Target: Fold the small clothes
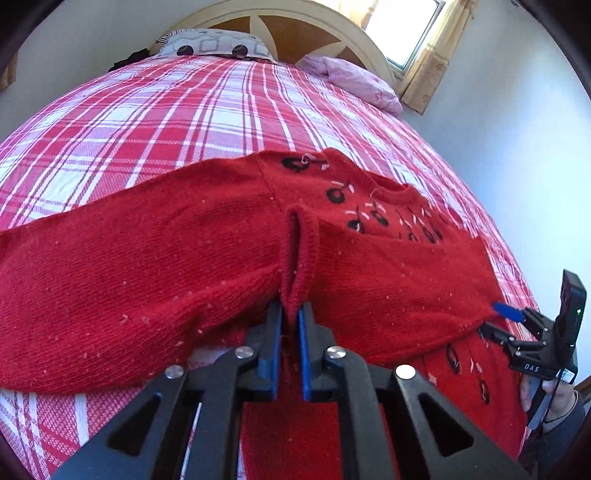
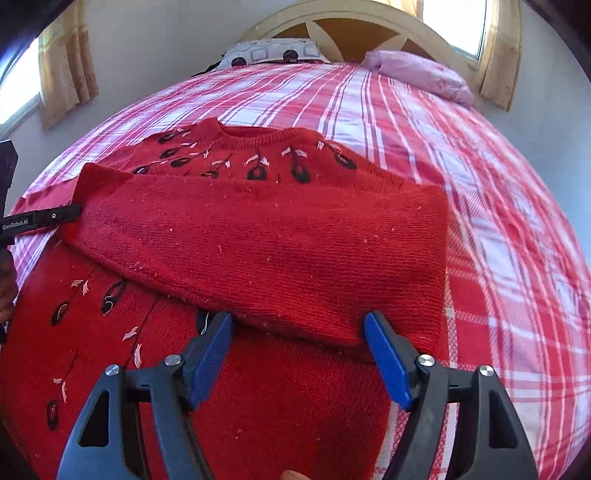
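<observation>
A small red knit sweater [image 2: 280, 240] with black and white embroidery lies on the plaid bedspread [image 2: 480, 184]. One sleeve is folded across its body. My left gripper [image 1: 291, 314] is shut on the cuff of that sleeve [image 1: 299, 258]; it shows at the left edge of the right wrist view [image 2: 70, 214]. My right gripper [image 2: 299, 325] is open, its blue pads [image 2: 384, 354] either side of the folded sleeve's near edge. It also shows in the left wrist view [image 1: 498, 317], at the sweater's right side.
A patterned pillow [image 1: 214, 44] and a pink pillow [image 1: 354, 81] lie at the wooden headboard [image 1: 295, 26]. Windows with curtains [image 2: 66, 62] flank the bed. Bare bedspread lies beyond and right of the sweater.
</observation>
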A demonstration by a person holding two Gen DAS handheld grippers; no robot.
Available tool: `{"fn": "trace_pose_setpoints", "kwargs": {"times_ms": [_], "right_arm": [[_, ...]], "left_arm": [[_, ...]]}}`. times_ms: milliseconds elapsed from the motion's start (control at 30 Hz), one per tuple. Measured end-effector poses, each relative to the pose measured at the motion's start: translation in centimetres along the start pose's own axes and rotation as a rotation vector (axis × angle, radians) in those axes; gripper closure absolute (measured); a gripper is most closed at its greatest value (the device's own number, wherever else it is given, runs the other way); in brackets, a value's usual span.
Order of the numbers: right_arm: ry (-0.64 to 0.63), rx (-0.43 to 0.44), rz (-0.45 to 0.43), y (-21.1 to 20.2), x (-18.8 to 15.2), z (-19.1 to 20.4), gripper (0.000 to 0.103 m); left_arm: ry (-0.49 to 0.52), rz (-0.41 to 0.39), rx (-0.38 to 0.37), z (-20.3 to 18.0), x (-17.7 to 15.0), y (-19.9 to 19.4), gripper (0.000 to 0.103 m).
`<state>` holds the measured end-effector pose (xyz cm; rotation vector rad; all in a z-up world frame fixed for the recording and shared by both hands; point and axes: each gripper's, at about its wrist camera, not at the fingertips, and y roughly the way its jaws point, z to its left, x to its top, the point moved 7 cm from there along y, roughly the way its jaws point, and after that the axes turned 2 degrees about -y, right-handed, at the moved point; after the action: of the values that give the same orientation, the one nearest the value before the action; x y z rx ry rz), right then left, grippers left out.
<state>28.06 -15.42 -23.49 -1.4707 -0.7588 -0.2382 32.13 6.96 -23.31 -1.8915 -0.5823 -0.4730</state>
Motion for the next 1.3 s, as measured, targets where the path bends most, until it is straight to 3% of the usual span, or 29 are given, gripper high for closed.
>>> {"fn": "trace_pose_setpoints", "kwargs": {"times_ms": [100,167,267,433,533,667,833,933,1000,1133,1300], "right_arm": [[0.008,-0.002,0.000,-1.2,0.3,0.6,0.029],[0.004,0.017,-0.016,-2.1,0.8,1.5,0.029],[-0.048,0.020,-0.034,-3.6,1.9,4.0,0.029],[-0.098,0.134,-0.083,-4.2,4.5,9.3,0.029],[-0.132,0.189,-0.122,-3.5,6.0,13.0,0.029],[-0.172,0.280,-0.112,-2.0,6.3,18.4,0.029],[-0.195,0.307,-0.110,-0.2,6.6,21.9,0.029],[-0.217,0.302,-0.026,2.4,5.7,23.0,0.029],[-0.246,0.266,-0.058,2.4,5.5,23.2,0.029],[-0.235,0.265,-0.070,2.2,5.3,23.0,0.029],[-0.253,0.227,-0.099,2.1,4.9,23.4,0.029]], "left_arm": [[-0.033,-0.013,-0.015,0.6,0.0,-1.0,0.076],[-0.044,-0.027,-0.025,1.0,-0.1,-2.3,0.058],[-0.017,-0.072,0.033,2.0,-0.2,-4.7,0.035],[-0.010,-0.103,0.167,5.9,-1.1,-8.0,0.035],[-0.057,-0.115,0.267,9.6,-1.8,-10.1,0.035],[-0.159,-0.126,0.390,15.2,-3.1,-13.3,0.035],[-0.278,-0.190,0.527,21.9,-4.1,-18.4,0.035],[-0.346,-0.210,0.593,25.5,-4.6,-20.5,0.035],[-0.394,-0.225,0.634,27.5,-4.8,-21.5,0.035],[-0.480,-0.249,0.610,30.0,-5.1,-21.8,0.035],[-0.543,-0.233,0.499,30.0,-4.7,-19.4,0.039]]}}
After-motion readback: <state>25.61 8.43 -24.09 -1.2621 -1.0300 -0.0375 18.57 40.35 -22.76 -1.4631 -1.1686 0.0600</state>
